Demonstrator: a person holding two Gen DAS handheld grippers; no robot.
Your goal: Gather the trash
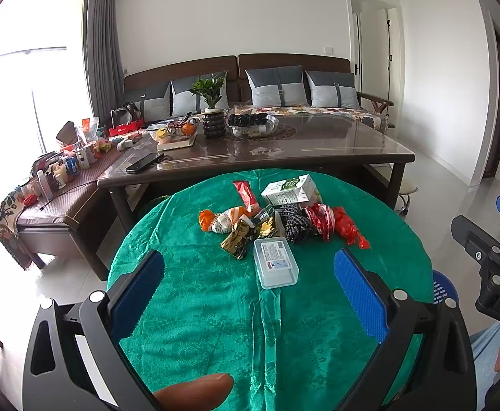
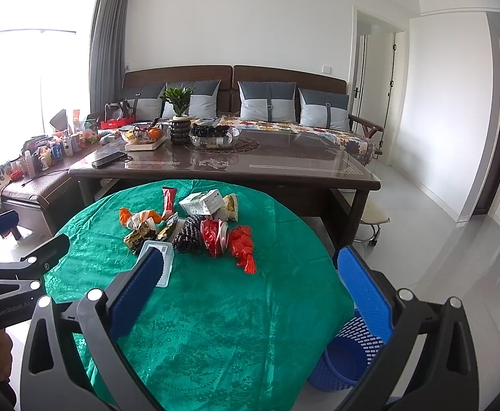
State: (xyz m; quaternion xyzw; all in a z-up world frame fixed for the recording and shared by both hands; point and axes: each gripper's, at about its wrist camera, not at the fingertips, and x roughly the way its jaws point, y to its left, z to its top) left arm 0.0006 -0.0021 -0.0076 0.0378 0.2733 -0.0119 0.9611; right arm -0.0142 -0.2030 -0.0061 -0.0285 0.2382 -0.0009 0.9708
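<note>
A heap of trash lies on a round table with a green cloth (image 1: 198, 308) (image 2: 233, 308): a clear plastic box (image 1: 276, 262) (image 2: 167, 260), red crumpled wrapper (image 1: 347, 227) (image 2: 243, 246), red can (image 2: 215, 236), black mesh scrubber (image 1: 296, 224) (image 2: 188, 236), white-green carton (image 1: 291, 190) (image 2: 202, 202), red sachet (image 1: 246, 193) (image 2: 169, 198), orange-white wrapper (image 1: 221, 221) (image 2: 140, 217) and gold-black wrappers (image 1: 238, 239) (image 2: 138, 238). My left gripper (image 1: 248, 294) is open and empty, just short of the plastic box. My right gripper (image 2: 250, 294) is open and empty above the table's near right part.
A blue perforated bin (image 2: 347, 356) (image 1: 443, 287) stands on the floor right of the round table. Behind is a dark coffee table (image 1: 284, 147) (image 2: 250, 164) with a plant, bowls and a phone, then a sofa (image 1: 284, 102). A cluttered bench (image 1: 51, 185) is at left.
</note>
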